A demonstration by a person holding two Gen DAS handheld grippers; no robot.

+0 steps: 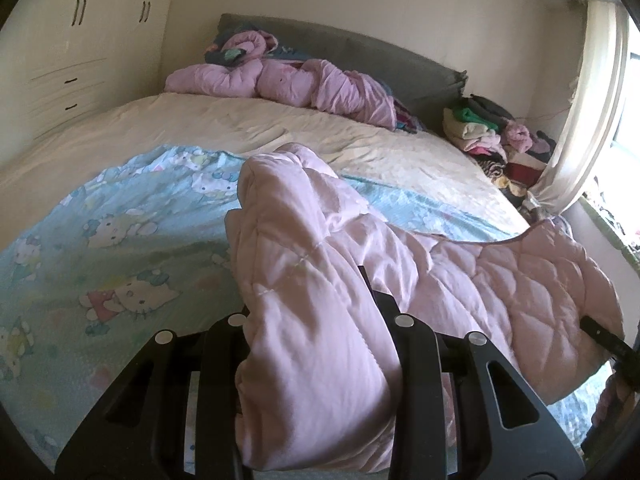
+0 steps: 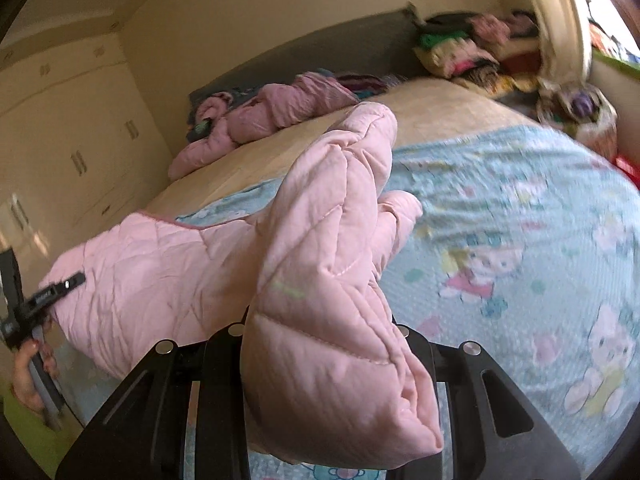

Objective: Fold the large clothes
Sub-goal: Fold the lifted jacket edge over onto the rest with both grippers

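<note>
Left gripper (image 1: 316,344) is clamped on a thick bunch of the pink jacket (image 1: 312,264); right gripper (image 2: 320,344) pinches another padded bunch of it. Jacket hangs stretched between the two, lifted over the near edge of the bed (image 1: 280,136), above the blue sheet (image 1: 120,232); one sleeve pokes up. Step looks like spreading it flat. Best done by pulling the grips apart until the span is taut, lowering it level onto the sheet, letting the far hem land first, and releasing only once it lies unwrinkled. Bulky quilting may slip, so hold firm.
</note>
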